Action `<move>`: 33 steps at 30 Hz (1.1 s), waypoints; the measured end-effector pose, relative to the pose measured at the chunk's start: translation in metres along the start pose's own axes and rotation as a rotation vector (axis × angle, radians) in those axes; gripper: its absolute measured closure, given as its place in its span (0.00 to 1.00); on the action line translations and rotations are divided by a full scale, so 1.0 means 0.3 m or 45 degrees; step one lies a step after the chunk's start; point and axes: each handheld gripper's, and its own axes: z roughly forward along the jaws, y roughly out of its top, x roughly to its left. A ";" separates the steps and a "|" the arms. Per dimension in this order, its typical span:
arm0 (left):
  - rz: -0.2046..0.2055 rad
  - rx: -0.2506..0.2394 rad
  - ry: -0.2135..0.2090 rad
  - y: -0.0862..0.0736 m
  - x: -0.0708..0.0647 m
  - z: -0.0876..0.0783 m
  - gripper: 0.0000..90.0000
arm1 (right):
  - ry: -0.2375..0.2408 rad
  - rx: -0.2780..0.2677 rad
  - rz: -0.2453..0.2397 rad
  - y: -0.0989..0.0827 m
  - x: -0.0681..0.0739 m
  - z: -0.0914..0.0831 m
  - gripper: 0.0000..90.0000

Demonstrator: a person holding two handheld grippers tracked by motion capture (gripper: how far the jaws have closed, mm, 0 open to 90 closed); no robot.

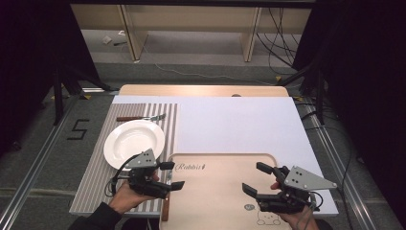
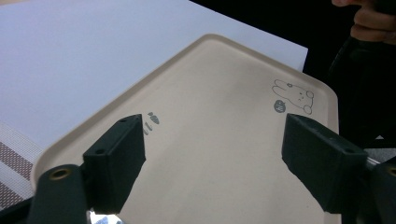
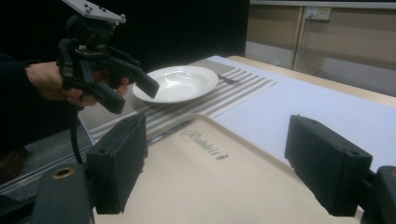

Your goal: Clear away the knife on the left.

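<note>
I have the left gripper (image 1: 174,175) open and empty above the left rim of the tray (image 1: 215,191), with the knife (image 1: 165,208) lying on the striped mat (image 1: 98,182) just beside that rim. The right gripper (image 1: 254,178) is open too, holding nothing over the tray's right half. The plate (image 1: 134,142) and fork (image 1: 141,117) already sit on the mat, so I judge the setting nearly laid and little left to do.

Two black fingers (image 3: 327,163) frame a beige tray (image 3: 210,182) on the tabletop; beyond, the left gripper (image 3: 128,91) hangs open beside a white plate (image 3: 180,83) on a striped placemat (image 3: 229,95).
</note>
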 end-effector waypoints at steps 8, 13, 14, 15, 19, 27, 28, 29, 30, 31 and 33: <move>0.011 -0.116 0.040 -0.016 -0.023 -0.067 0.21 | -0.004 -0.001 0.002 0.000 0.000 0.000 0.25; 0.023 -0.131 0.065 -0.023 -0.030 -0.081 0.20 | -0.003 -0.001 0.004 0.000 -0.001 -0.001 0.25; 0.018 -0.143 0.065 -0.022 -0.030 -0.085 0.20 | -0.005 -0.005 0.005 0.000 -0.001 0.000 0.25; 0.012 -0.152 0.065 -0.022 -0.029 -0.088 0.20 | -0.005 -0.005 0.005 0.000 -0.001 0.000 0.25; 0.008 -0.160 0.067 -0.023 -0.027 -0.088 0.20 | -0.004 -0.005 0.005 0.000 -0.001 -0.001 0.25; 0.018 -0.133 0.060 -0.024 -0.027 -0.078 0.20 | -0.004 -0.005 0.005 0.000 -0.001 -0.001 0.25; 0.017 -0.132 0.060 -0.025 -0.027 -0.077 0.20 | -0.004 -0.005 0.005 0.000 -0.001 -0.001 0.25; 0.017 -0.131 0.060 -0.025 -0.027 -0.076 0.20 | -0.004 -0.006 0.006 0.000 -0.002 -0.001 0.25; 0.019 -0.129 0.059 -0.025 -0.027 -0.075 0.20 | -0.004 -0.006 0.005 0.000 -0.002 -0.001 0.25; 0.019 -0.126 0.060 -0.025 -0.027 -0.075 0.20 | -0.004 -0.006 0.005 0.000 -0.001 -0.001 0.25; 0.019 -0.121 0.061 -0.025 -0.028 -0.073 0.20 | -0.004 -0.006 0.006 0.000 -0.002 -0.001 0.25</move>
